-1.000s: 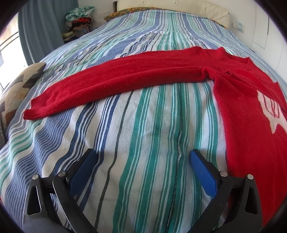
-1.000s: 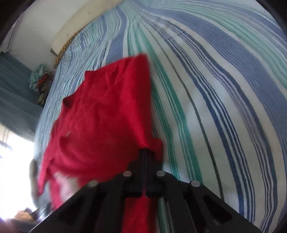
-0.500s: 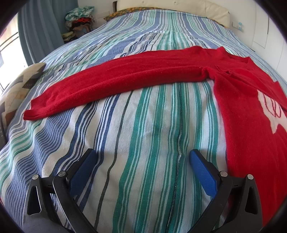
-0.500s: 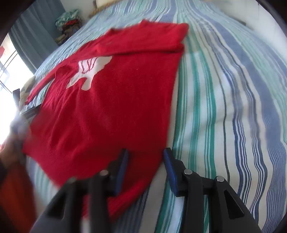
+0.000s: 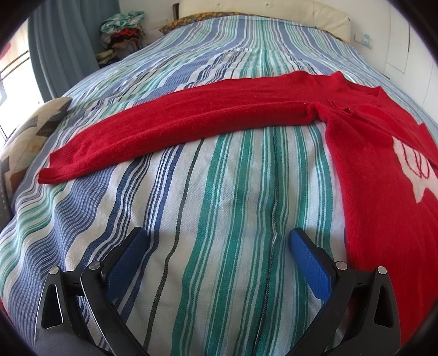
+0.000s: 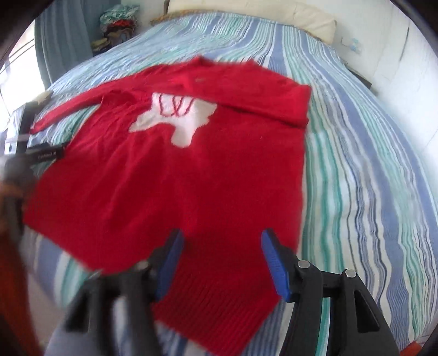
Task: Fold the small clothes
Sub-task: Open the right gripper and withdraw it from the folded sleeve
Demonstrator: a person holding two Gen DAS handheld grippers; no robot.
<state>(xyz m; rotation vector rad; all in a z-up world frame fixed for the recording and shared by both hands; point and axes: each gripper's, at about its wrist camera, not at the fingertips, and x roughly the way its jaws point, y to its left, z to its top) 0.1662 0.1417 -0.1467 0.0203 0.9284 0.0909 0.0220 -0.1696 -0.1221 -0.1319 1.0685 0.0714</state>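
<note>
I am holding my right hand-held gripper (image 6: pixel 220 260) spread over the ribbed hem of the red sweater (image 6: pixel 169 178), gripping nothing. My left hand-held gripper (image 5: pixel 216 254) is also spread and empty, hovering over the striped bedspread (image 5: pixel 232 191) just beside the sweater's side edge. The sweater is lying flat, front up. I judge folding is only starting; next calls for pinching the outstretched sleeve (image 5: pixel 178 123) and carrying it inward. Bare bed is lying beyond, toward the pillows (image 5: pixel 262 11).

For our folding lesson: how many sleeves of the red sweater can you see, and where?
2. The left sleeve lies stretched out across the striped bedspread; the right sleeve is folded across the red sweater below its collar.
</note>
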